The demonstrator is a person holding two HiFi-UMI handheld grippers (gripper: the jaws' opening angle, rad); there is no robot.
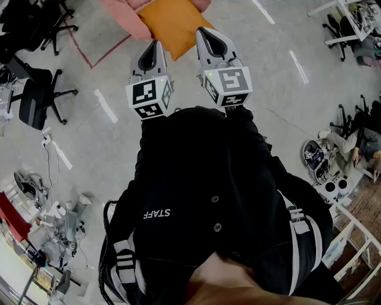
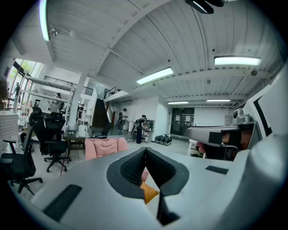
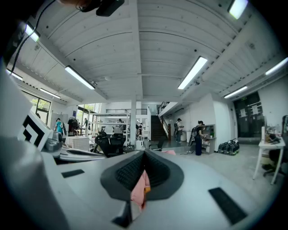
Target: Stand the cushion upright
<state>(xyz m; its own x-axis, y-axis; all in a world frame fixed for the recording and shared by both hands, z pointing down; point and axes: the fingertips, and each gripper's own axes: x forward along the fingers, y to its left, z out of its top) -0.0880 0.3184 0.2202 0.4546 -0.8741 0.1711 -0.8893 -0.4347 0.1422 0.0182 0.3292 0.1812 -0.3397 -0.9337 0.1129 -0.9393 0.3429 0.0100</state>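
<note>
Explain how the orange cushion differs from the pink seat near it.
Colour: the cushion is plain orange, the seat is pale pink. Size: the seat is wider and shows past the cushion on both sides. Pose: the cushion shows its broad face to the head view, so it seems to lie flat, while the seat has a back that stands up in the left gripper view. Both look soft and padded.

text: "STAFF" | on: black top | other print: apparently none legible
</note>
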